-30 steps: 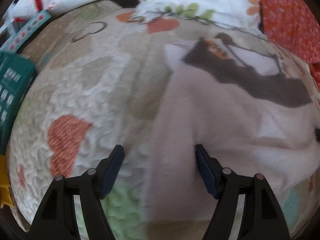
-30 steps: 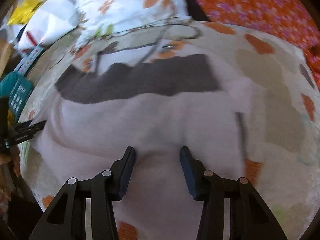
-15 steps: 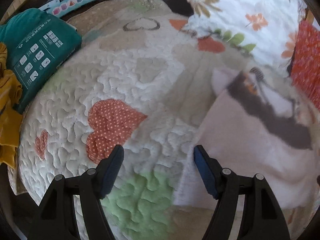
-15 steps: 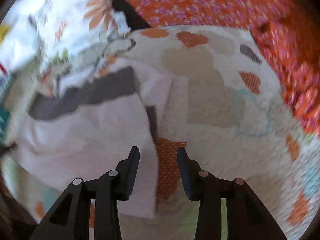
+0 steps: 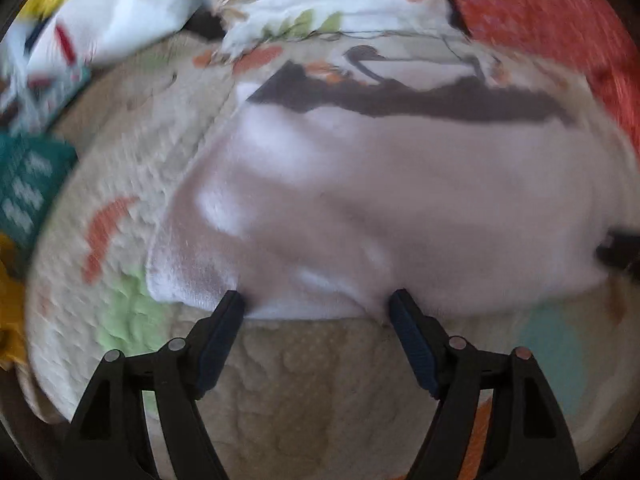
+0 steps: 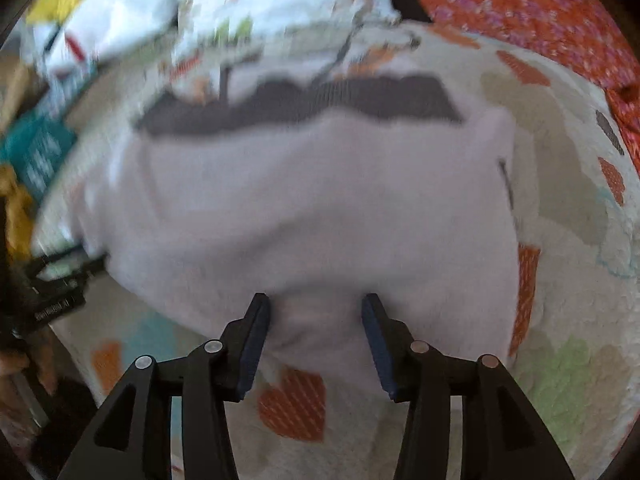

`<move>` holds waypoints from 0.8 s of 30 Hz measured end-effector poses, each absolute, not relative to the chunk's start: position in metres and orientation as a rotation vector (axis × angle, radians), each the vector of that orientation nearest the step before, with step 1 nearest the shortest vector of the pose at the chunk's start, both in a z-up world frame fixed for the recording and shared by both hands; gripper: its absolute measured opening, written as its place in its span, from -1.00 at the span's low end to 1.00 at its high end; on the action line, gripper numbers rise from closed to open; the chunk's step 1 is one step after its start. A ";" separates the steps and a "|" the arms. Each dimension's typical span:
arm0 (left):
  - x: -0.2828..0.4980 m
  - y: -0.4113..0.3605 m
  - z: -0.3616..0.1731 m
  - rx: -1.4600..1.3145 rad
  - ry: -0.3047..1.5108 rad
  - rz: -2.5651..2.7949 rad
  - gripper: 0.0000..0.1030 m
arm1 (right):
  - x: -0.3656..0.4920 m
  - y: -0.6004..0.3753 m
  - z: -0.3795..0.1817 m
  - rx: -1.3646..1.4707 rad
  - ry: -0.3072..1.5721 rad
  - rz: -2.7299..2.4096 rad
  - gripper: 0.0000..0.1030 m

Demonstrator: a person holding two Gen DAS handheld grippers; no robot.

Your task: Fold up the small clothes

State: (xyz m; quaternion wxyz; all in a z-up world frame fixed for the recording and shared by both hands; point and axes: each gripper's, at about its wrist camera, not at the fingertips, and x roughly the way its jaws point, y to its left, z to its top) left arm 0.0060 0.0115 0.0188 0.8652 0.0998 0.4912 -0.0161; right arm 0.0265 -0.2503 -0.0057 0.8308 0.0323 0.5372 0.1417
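Observation:
A pale pink garment [image 5: 400, 200] with a dark grey band [image 5: 420, 100] along its far edge lies spread on the quilt [image 5: 300, 380]. My left gripper [image 5: 316, 300] is open, its jaws opening, and both fingertips rest at the garment's near left hem with cloth between them, unpinched. In the right wrist view the same garment [image 6: 320, 208] fills the middle. My right gripper [image 6: 316, 300] hovers over its near edge, jaws opening, with a fold of cloth lying loose between the pads. Each gripper shows at the edge of the other's view: the right gripper [image 5: 618, 250], the left gripper [image 6: 60, 280].
A teal package [image 5: 28, 184] and a yellow cloth [image 5: 8, 300] lie at the left. White floral bedding [image 5: 320, 0] and an orange-red floral cloth [image 5: 540, 20] lie beyond the garment. A hand [image 6: 24, 360] shows at the lower left.
Half a second ago each gripper faced bare quilt beside the garment; both have swung back over its near edge. The right gripper's jaws stand wider than before.

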 end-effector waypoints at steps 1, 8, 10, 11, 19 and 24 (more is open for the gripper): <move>0.005 0.012 0.018 0.212 1.046 -0.043 0.46 | 0.019 -0.252 -0.004 0.047 1.118 0.309 0.04; 0.005 0.053 0.033 -0.027 1.084 -0.089 0.46 | 0.002 -0.272 0.007 -0.039 1.136 0.243 0.16; 0.006 0.060 0.043 -0.073 1.054 -0.082 0.46 | 0.001 -0.279 0.022 -0.002 1.080 0.240 0.16; 0.008 0.061 0.047 -0.089 1.039 -0.084 0.46 | 0.003 -0.282 0.030 0.031 1.048 0.245 0.16; 0.031 0.043 0.019 0.016 1.115 -0.069 0.58 | 0.033 -0.256 0.026 0.071 1.048 0.261 0.22; 0.022 0.042 0.036 0.066 1.069 -0.090 0.60 | 0.043 -0.236 0.001 -0.033 1.136 0.247 0.36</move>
